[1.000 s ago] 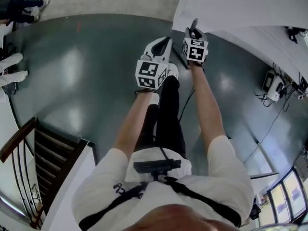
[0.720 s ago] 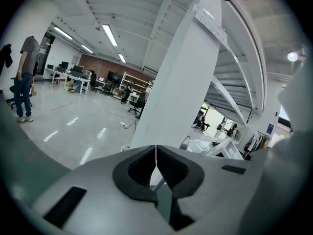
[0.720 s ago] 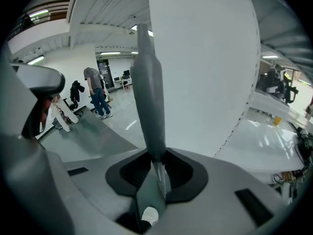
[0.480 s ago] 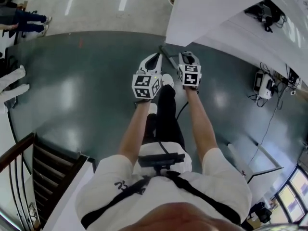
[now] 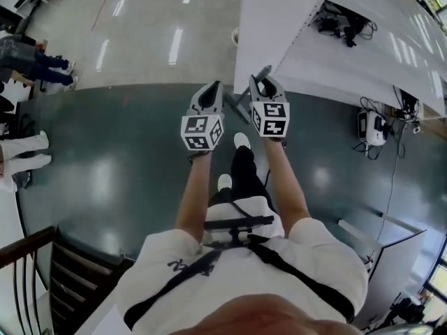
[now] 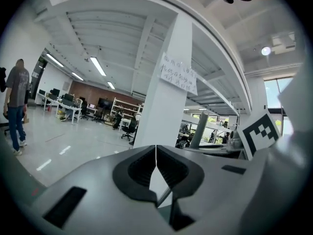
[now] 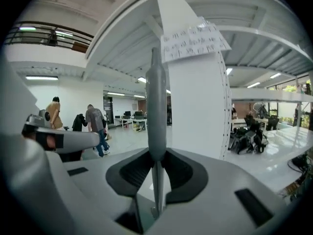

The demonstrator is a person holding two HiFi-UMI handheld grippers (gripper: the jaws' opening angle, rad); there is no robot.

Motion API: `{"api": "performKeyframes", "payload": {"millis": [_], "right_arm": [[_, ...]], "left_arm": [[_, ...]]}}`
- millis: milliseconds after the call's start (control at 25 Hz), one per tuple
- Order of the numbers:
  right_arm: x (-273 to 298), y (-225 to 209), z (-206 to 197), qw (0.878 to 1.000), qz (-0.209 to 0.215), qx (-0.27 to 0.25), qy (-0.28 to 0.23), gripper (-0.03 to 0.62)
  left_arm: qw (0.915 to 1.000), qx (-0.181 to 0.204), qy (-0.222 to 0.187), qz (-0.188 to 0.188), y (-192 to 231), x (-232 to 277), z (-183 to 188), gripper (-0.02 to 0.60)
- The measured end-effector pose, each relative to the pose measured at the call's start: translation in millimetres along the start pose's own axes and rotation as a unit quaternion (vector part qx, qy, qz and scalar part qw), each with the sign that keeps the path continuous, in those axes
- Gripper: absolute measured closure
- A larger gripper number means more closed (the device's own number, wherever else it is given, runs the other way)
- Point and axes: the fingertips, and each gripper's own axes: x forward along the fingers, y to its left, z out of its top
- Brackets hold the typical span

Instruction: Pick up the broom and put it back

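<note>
Right gripper [image 7: 157, 155]: jaws pinched on the broom [image 7: 156, 106], pads pressing its grey handle from both sides. In the right gripper view the handle stands upright through the middle of the jaws. Its thicker part rises well above the pads, and a thinner length runs down behind them towards the gripper body. Brush end not visible in any view.

Left gripper [image 6: 156, 161]: jaws pressed together, pad edges meeting along one line, nothing between them. It does not touch the broom.

Head view: both grippers are held out in front of the person at the ends of straight arms, the left gripper [image 5: 209, 95] just beside the right gripper [image 5: 261, 84], over a dark green floor [image 5: 105, 159].

Surroundings: a white pillar [image 7: 198, 111] stands close ahead, directly behind the handle, with a paper sheet [image 7: 193, 37] stuck on it. Two people [image 7: 95, 121] stand farther off to the left in the right gripper view
</note>
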Motion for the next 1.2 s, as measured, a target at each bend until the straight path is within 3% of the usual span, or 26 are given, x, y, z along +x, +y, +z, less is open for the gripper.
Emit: {"api": "performKeyframes", "payload": {"millis": [320, 640, 800, 960, 1200], "right_arm": [[-93, 50, 116, 0.992, 0.015, -0.049, -0.111, 0.494], [-163, 96, 182, 0.979, 0.046, -0.059, -0.192, 0.494], [-177, 140, 193, 0.973, 0.091, -0.058, -0.204, 0.494], [-176, 194, 192, 0.967, 0.148, -0.054, -0.201, 0.494], [-146, 288, 179, 0.950, 0.258, -0.046, -0.171, 0.494]], "left_arm": [[0.9970, 0.047, -0.062, -0.004, -30, -79, 101, 0.569], [0.9899, 0.073, -0.120, 0.019, -39, -150, 162, 0.569], [0.9859, 0.090, -0.131, 0.052, -28, -187, 175, 0.569], [0.9806, 0.079, -0.151, 0.097, 1, -229, 177, 0.569], [0.9684, 0.062, -0.150, 0.189, 68, -292, 165, 0.569]]}}
